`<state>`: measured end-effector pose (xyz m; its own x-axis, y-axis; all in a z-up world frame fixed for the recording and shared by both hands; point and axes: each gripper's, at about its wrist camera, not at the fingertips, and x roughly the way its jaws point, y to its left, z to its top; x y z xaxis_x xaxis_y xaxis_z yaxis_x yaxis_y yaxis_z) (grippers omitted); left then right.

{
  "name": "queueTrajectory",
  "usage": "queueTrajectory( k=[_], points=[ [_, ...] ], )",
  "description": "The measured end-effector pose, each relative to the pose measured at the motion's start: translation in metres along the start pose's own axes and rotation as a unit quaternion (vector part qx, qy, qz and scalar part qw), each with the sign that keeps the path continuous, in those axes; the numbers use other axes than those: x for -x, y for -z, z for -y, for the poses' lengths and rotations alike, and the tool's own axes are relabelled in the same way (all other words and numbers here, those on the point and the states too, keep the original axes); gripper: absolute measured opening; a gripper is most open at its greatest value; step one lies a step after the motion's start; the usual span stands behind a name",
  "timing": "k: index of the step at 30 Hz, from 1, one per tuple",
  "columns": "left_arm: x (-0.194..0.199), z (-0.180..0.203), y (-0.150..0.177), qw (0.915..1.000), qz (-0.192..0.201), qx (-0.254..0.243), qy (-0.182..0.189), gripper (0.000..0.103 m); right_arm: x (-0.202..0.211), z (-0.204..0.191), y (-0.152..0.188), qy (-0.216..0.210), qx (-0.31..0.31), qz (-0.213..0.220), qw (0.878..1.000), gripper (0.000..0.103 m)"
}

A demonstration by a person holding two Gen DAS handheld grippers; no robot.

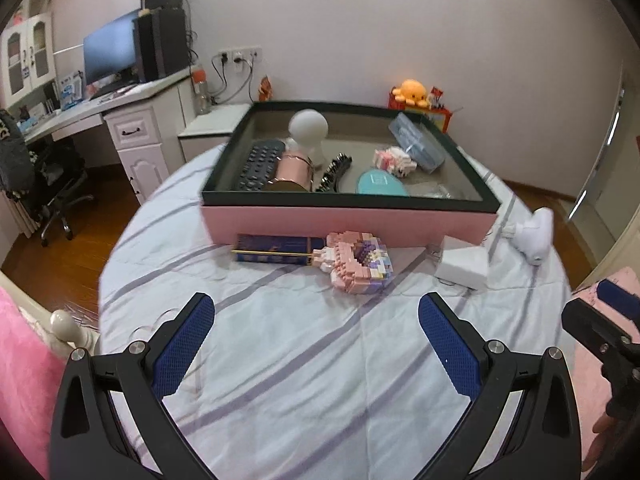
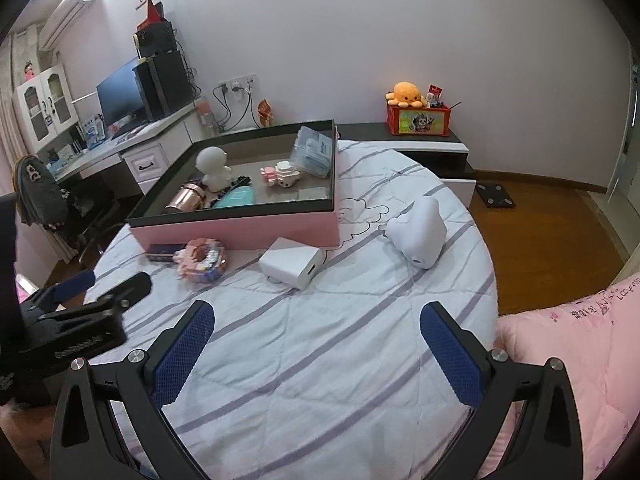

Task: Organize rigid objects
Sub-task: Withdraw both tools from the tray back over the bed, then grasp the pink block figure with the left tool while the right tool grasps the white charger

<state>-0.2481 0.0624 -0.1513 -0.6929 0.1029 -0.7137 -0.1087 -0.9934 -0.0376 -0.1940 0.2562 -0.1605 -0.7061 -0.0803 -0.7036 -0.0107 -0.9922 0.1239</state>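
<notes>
Four loose things lie on the round bed point(image 1: 300, 360), all in front of or beside the pink box point(image 1: 348, 222), which serves as the landmark for the rest. Both claws hang over bare striped sheet, well short of the box: the left claw point(image 1: 316, 344) is spread wide and holds nothing, and the right claw point(image 2: 316, 350) is likewise released and empty.

Risk first. The bed is soft and creased, so a claw pressing down on an object may sink it into the sheet and close over fabric instead. The pink brick model point(image 1: 356, 264), just in front of the box's near wall, looks built of small blocks; a hard squeeze or a knock against the wall's dark rim could break pieces off. The white rounded gadget point(image 2: 420, 232), off the box's right corner, has curved sides that could slip from flat pads. The two claws sit close together, so reaching at once could make them collide.

The box is already part filled. Inside it are a black remote point(image 1: 260, 164) at the left, a rose-gold cylinder point(image 1: 292, 172) beside it, a white round-headed figure point(image 1: 310, 130) behind, a black brush point(image 1: 334, 172), a teal oval case point(image 1: 380, 184), a small pink-and-white brick figure point(image 1: 394, 162) and a clear packet point(image 1: 418, 144) toward the far right corner.

Outside, touching or just in front of the near wall, lie a white charger block point(image 2: 290, 262) and a dark blue carton point(image 1: 274, 250).
</notes>
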Motion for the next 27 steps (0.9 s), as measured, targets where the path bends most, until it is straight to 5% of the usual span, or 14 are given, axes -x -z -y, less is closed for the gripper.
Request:
queueTrajectory(
  k=[15,27],
  points=[
    [-0.084,0.019,-0.014,0.9978,-0.057,-0.025,-0.022,0.103,-0.101,-0.005,-0.022,-0.044,-0.003,-0.064,0.997,0.103],
    [-0.097,0.018,-0.017,0.9973,-0.068,-0.021,-0.018,0.094,-0.128,-0.009,-0.031,-0.035,0.005,-0.085,0.996,0.088]
  ],
)
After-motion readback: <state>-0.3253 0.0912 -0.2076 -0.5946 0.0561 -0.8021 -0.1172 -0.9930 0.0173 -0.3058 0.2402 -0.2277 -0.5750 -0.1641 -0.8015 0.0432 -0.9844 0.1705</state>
